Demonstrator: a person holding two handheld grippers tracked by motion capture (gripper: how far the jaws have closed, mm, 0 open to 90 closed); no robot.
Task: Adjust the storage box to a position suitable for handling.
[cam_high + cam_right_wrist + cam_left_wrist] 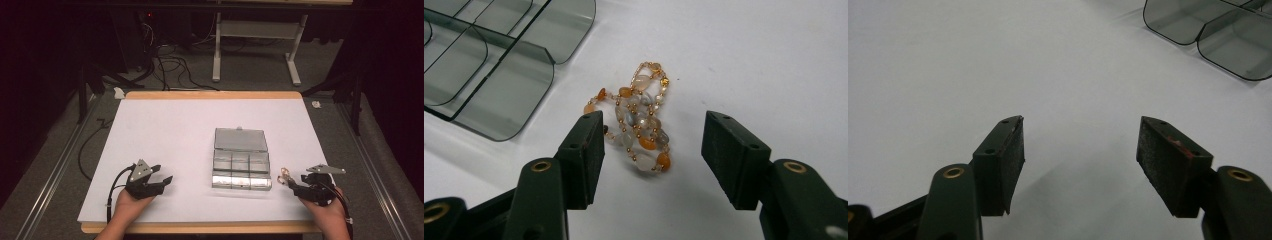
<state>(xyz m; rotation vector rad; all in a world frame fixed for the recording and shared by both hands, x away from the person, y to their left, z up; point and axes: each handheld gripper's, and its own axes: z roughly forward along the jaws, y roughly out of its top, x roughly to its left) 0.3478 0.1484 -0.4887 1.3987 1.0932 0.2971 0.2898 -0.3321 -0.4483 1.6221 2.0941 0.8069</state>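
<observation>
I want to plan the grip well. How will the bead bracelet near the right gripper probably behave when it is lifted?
The bead bracelet lies in a loose heap, so it will likely hang floppy and uncoil. Its smooth, rounded beads look slippery, so single beads may slide between the pads of the open right gripper. It looks small and probably light, so a push may drag it across the white table.

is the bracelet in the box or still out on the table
Out: the bead bracelet lies bunched on the white table beside the clear box.
</observation>
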